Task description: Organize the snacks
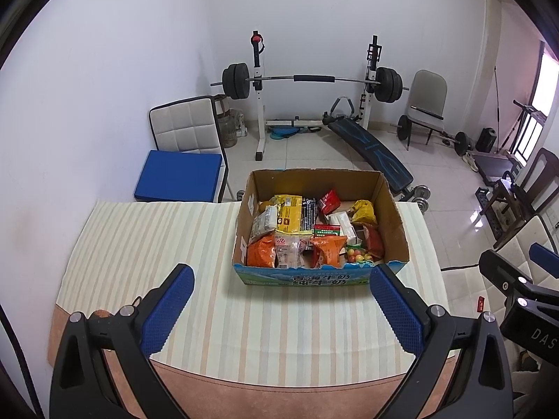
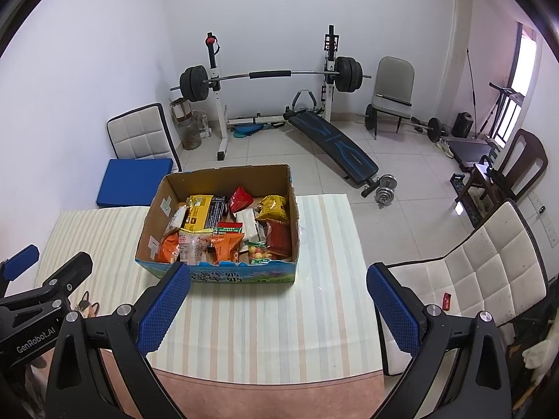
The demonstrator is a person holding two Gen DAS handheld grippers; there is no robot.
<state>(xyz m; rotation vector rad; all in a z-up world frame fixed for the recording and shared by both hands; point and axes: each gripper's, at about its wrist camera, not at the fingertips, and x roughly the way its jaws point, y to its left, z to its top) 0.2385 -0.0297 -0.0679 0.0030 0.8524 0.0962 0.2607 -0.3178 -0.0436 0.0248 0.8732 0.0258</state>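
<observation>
Your left gripper point(image 1: 281, 300) hangs above the near part of the worktop point(image 1: 139, 244), its jaws released and spread wide with nothing between them; its blue pads point(image 1: 167, 314) frame the striped cloth point(image 1: 262, 331) that covers the worktop. Just beyond the jaws sits the cardboard box point(image 1: 314, 181), open at the top, its printed blue-and-green front wall facing you. The snacks lie inside the box in a loose heap: an orange bag point(image 1: 261, 251) in the near left corner, a clear packet with red print point(image 1: 288, 249) beside it, a second orange bag point(image 1: 326, 251) next, and a bag of coloured sweets point(image 1: 358, 255) at the near right. Farther back in the box lie a yellow packet point(image 1: 288, 213), a small red packet point(image 1: 329, 200) and a crumpled yellow bag point(image 1: 363, 209).

To the right, your right gripper point(image 2: 278, 300) hovers over the near right part of the worktop, jaws likewise released and empty. From its camera the box stands ahead and to the left, with the left pad overlapping the box's front wall in view; whether they touch cannot be told. A white quilted chair point(image 2: 482, 272) stands just beside the worktop's right edge. Behind the worktop, a barbell on a rack point(image 1: 307, 78) and a black bench point(image 1: 370, 146) stand on the tiled floor point(image 1: 314, 146).
</observation>
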